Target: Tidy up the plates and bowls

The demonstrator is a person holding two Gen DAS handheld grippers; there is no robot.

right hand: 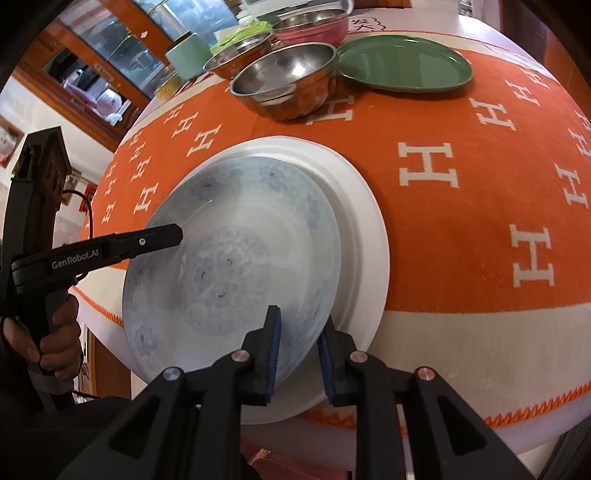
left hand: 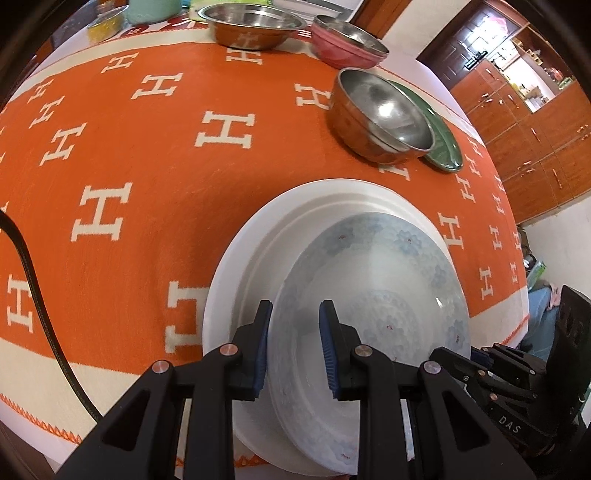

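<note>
A blue-flowered plate [left hand: 373,280] [right hand: 236,258] lies on a larger white plate [left hand: 240,266] [right hand: 362,206] near the table's front edge. My left gripper [left hand: 295,347] straddles the flowered plate's near-left rim, jaws open with a gap to the rim. It also shows in the right wrist view [right hand: 162,236]. My right gripper [right hand: 297,354] straddles the same plate's right rim, jaws open; it shows at the lower right of the left wrist view [left hand: 491,373]. A steel bowl [left hand: 380,118] [right hand: 284,77] and a green plate [left hand: 443,136] [right hand: 402,62] sit farther back.
The table wears an orange cloth [left hand: 147,158] with white H marks. At the far end stand a wide steel bowl [left hand: 251,26], a pink bowl [left hand: 347,44] and a mint container [left hand: 151,9]. Wooden cabinets [left hand: 535,129] stand beyond the table.
</note>
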